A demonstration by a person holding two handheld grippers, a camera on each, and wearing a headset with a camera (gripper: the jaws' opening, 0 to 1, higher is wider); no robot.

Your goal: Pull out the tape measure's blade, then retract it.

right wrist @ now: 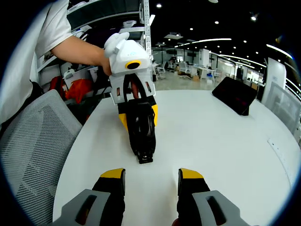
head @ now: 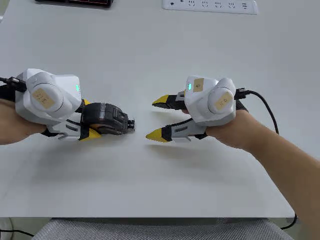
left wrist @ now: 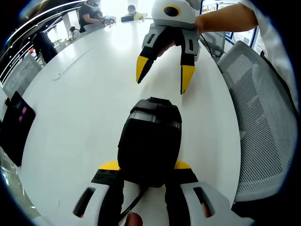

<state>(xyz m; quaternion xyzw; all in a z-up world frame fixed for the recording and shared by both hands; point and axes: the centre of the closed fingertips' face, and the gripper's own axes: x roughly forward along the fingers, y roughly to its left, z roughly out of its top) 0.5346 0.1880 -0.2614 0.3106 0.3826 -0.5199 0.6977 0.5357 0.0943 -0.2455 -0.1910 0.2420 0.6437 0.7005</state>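
Black hard-cased tape measure (head: 107, 119), likely dense, stiff | my left gripper (head: 89, 119) clamps its body | right gripper (head: 157, 117) gapes wide | I'd pinch the small blade hook (right wrist: 146, 159).

Left gripper (head: 90, 119) clamped, right gripper (head: 151, 119) spread

Left tongs (head: 90, 118) hide the rear of the tape measure (head: 109, 118); the top edge crops a power strip (head: 210, 5).
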